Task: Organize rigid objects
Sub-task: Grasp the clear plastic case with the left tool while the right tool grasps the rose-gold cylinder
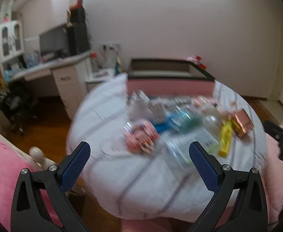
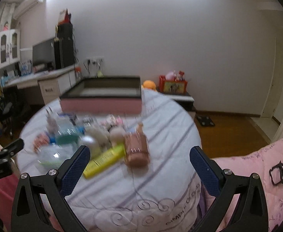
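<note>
The pink box [image 2: 101,104] with the dark rim sits at the far side of the white striped sheet [image 2: 160,135], and what shows of its inside looks bare (only the far inner wall is visible, so can't vouch for the floor of it). In front of it is a blurry heap of stuff: a yellow tube [image 2: 104,159] lying flat, touching a rose-gold boxy bottle [image 2: 136,148] on its right, a teal bottle [image 1: 184,116], a pink patterned pack [image 1: 140,136] and a clear plastic container [image 1: 178,150] nearer the left side. A pink quilt [image 2: 257,166] lies to the right. Nothing sits between the grippers and the heap. Left gripper [image 1: 139,150] and right gripper [image 2: 139,154] both hover over the near sheet, fingers spread wide, holding nothing.
</note>
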Motion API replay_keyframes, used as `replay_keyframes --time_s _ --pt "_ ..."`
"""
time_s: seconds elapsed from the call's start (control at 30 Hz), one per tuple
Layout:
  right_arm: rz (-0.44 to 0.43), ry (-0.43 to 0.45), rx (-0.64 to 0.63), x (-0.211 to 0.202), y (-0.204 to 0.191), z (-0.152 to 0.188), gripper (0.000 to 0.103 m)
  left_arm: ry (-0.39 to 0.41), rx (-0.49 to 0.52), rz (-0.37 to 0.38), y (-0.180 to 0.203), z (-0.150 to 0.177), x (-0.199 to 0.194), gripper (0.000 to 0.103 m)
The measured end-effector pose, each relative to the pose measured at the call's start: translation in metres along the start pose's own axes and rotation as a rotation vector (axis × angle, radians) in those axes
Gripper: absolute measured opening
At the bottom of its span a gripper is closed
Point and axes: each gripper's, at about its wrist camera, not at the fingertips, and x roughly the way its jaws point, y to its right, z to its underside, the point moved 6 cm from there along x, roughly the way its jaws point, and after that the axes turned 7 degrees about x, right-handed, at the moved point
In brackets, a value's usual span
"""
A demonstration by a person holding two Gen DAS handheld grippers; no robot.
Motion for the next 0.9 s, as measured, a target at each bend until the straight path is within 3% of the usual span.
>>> replay_keyframes --time_s 0.27,0.53,0.67,0.73,0.77,0.9 --pt "0.019 -0.058 0.026 0.021 0.025 0.013 0.103 -0.058 0.122 0.061 0.042 0.007 0.021 0.103" --pt "0.000 -0.100 0.037 0.039 0.037 0.020 0.103 -0.121 0.157 0.147 0.064 0.002 0.058 0.103" --pt "-0.008 -0.111 0.039 0.048 0.038 0.020 0.103 -0.100 0.168 0.166 0.072 -0.004 0.063 0.102" --pt "-0.011 -0.115 0.045 0.052 0.038 0.020 0.103 -0.095 0.174 0.207 0.078 -0.005 0.063 0.092" --pt "-0.012 -0.119 0.046 0.053 0.039 0.020 0.103 -0.094 0.171 0.239 0.081 -0.005 0.062 0.081" --pt "-0.022 -0.117 0.044 0.058 0.036 0.017 0.103 -0.092 0.168 0.247 0.085 -0.004 0.062 0.078"
